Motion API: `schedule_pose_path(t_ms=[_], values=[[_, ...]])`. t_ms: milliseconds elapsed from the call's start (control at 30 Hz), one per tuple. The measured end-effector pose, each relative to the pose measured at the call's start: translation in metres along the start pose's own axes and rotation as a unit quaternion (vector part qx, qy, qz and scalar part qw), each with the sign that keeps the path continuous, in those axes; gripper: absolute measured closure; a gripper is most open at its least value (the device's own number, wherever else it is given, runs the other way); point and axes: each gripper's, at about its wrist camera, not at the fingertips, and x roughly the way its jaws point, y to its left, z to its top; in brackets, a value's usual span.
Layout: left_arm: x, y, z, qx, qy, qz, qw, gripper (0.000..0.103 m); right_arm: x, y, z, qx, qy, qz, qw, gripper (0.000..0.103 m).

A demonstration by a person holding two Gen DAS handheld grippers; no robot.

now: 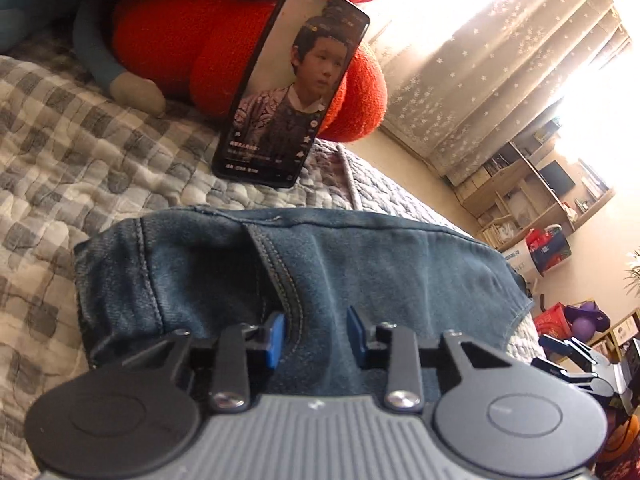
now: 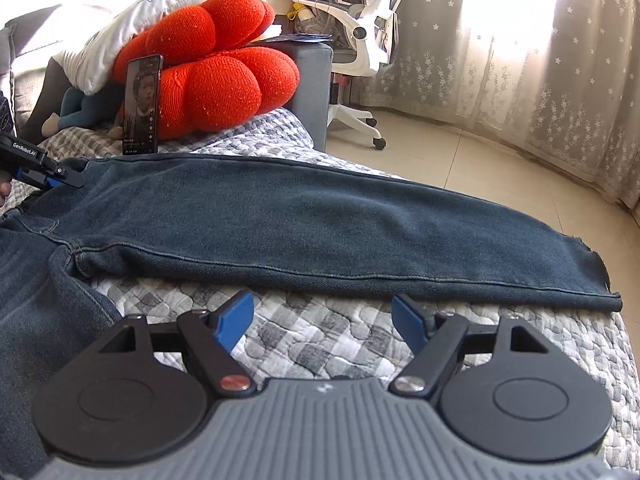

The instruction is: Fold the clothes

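Observation:
Dark blue jeans (image 2: 320, 224) lie flat on a checked quilt (image 2: 320, 344), one leg stretched to the right, its hem near the bed's edge. The waist end (image 1: 360, 264) fills the left wrist view. My left gripper (image 1: 317, 336) sits at the waist with a seamed fold of denim filling the gap between its blue pads. The right wrist view shows that same left gripper (image 2: 66, 180) at the far left, pinching the waist corner. My right gripper (image 2: 324, 320) is open over bare quilt, just short of the leg's near seam, nothing between its fingers.
A phone (image 2: 142, 104) with a lit screen leans against a red knitted cushion (image 2: 224, 92) behind the jeans, under a white pillow (image 2: 132, 28). Right of the leg's hem the bed ends above a tiled floor (image 2: 480, 160). A white office chair (image 2: 372, 20) and curtains stand beyond.

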Motion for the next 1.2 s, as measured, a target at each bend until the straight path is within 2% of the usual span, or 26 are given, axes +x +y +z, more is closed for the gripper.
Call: schedule_pose_path(t_ms=[67,133,233,267,300,367,467,533,600,700,800,867,933,1200], values=[[-0.007,-0.009,-0.007,0.022,-0.027,0.046,0.9984,0.076,-0.002,0.000,0.000,-0.003,-0.003,-0.005,1.000,0.024],[-0.015,-0.020,-0.013,0.046,-0.055,0.091,0.9932,0.071,-0.006,0.002,0.001,-0.007,-0.010,-0.006,1.000,0.024],[-0.029,-0.042,-0.027,0.101,-0.098,0.142,0.9798,0.046,-0.013,0.011,0.004,-0.020,-0.030,0.012,0.999,0.024],[-0.034,-0.049,-0.031,0.115,-0.111,0.155,0.9750,0.040,-0.016,0.015,0.004,-0.026,-0.038,0.021,0.999,0.024],[-0.039,-0.056,-0.036,0.129,-0.122,0.164,0.9703,0.040,-0.019,0.021,0.004,-0.035,-0.044,0.036,0.998,0.024],[-0.048,-0.066,-0.045,0.149,-0.130,0.147,0.9691,0.041,-0.024,0.034,0.003,-0.053,-0.056,0.067,0.995,0.024],[-0.054,-0.068,-0.055,0.178,-0.114,0.080,0.9742,0.041,-0.031,0.056,-0.001,-0.078,-0.071,0.125,0.986,0.024],[-0.050,-0.071,-0.065,0.191,-0.093,0.057,0.9755,0.041,-0.034,0.071,-0.006,-0.093,-0.078,0.165,0.979,0.024],[-0.045,-0.075,-0.074,0.199,-0.080,0.052,0.9754,0.040,-0.034,0.088,-0.013,-0.118,-0.077,0.204,0.969,0.024],[-0.036,-0.076,-0.089,0.215,-0.067,0.071,0.9717,0.035,-0.031,0.113,-0.024,-0.165,-0.067,0.247,0.953,0.024],[-0.036,-0.064,-0.097,0.189,-0.076,0.064,0.9770,0.030,-0.028,0.124,-0.043,-0.224,-0.052,0.251,0.940,0.025],[-0.039,-0.060,-0.099,0.181,-0.079,0.067,0.9781,0.030,-0.031,0.117,-0.052,-0.238,-0.064,0.246,0.937,0.025],[-0.041,-0.061,-0.101,0.184,-0.080,0.080,0.9765,0.028,-0.031,0.104,-0.052,-0.230,-0.057,0.240,0.941,0.025],[-0.054,-0.057,-0.110,0.168,-0.097,0.104,0.9755,0.028,-0.055,0.022,-0.076,-0.201,-0.039,0.166,0.965,0.025]])
